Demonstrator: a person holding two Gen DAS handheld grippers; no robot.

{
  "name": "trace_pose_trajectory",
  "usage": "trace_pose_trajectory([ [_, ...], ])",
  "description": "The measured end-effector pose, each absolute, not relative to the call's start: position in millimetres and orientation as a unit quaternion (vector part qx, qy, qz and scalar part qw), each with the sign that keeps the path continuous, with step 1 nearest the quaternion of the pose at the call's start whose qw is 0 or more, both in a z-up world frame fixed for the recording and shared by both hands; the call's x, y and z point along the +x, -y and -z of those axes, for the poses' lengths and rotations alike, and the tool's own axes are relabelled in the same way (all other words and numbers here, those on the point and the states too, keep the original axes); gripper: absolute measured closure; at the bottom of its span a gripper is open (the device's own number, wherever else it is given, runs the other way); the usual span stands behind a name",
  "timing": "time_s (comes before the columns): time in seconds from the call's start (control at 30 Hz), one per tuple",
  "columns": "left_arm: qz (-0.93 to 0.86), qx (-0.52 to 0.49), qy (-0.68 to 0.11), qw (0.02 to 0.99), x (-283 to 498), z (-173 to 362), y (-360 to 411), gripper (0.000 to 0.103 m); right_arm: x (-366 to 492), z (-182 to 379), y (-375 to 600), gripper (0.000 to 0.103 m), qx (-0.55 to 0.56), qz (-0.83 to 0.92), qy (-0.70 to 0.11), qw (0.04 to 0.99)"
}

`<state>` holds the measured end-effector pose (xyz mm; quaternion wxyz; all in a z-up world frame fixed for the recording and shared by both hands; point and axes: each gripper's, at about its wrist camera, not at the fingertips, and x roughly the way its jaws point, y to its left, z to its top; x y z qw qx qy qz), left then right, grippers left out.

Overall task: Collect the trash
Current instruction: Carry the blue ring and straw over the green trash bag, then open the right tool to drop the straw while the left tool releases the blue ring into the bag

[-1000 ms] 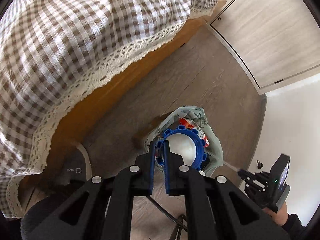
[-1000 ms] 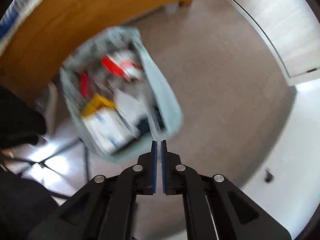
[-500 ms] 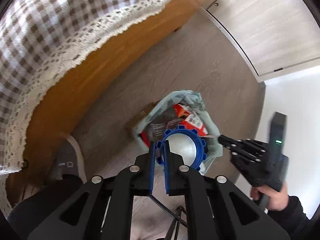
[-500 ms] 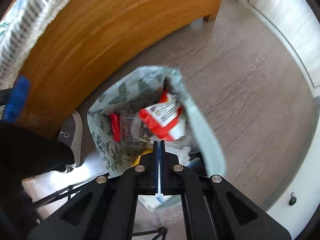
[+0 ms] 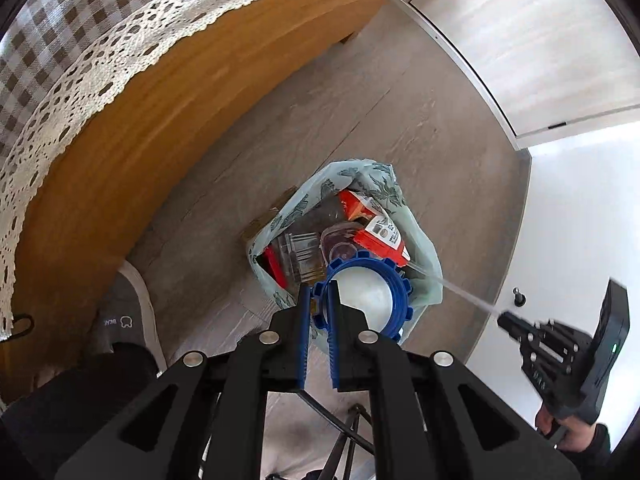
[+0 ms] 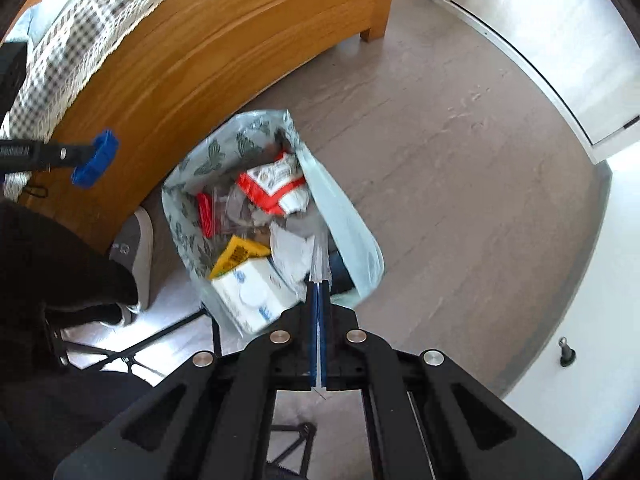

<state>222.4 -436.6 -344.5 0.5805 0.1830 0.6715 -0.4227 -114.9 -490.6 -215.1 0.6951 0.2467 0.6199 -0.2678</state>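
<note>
A pale green trash bag with a leaf print (image 5: 424,256) (image 6: 348,220) hangs open above the floor, full of wrappers, a red-and-white packet (image 6: 276,188) and a white box (image 6: 252,292). My left gripper (image 5: 320,292) is shut on the rim of a blue notched ring with a white centre (image 5: 368,296), held right over the bag's mouth. My right gripper (image 6: 319,284) is shut on the bag's stretched edge (image 5: 460,292) and holds it up. The right gripper also shows at the lower right of the left wrist view (image 5: 508,322).
A wooden bed frame (image 5: 168,120) with a checked, lace-edged cover (image 5: 80,48) runs along the left. A grey slipper (image 5: 124,312) lies by it. Wood-look floor (image 6: 460,160) spreads to the right, up to pale cabinet doors (image 5: 540,40) and a white wall. Black tripod legs (image 6: 132,356) stand near the bag.
The left gripper with the blue ring has moved lower, closer over the bag's mouth. The right gripper, holding the bag's edge, has pulled it wider open.
</note>
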Motion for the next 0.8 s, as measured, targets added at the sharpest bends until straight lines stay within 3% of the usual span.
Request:
trace_pose_trajectory([
  [0.37, 0.431, 0.196, -0.667, 0.575, 214, 347, 441, 0.097, -147, 229, 482, 0.102, 0.246, 0.307, -0.643, 0.657],
  [0.63, 0.433, 0.204, -0.67, 0.568, 210, 353, 442, 0.097, -121, 256, 489, 0.102, 0.222, 0.313, -0.65, 0.656],
  [0.8, 0.436, 0.216, -0.684, 0.544, 201, 368, 451, 0.097, -95, 286, 503, 0.102, 0.266, 0.289, -0.634, 0.667],
])
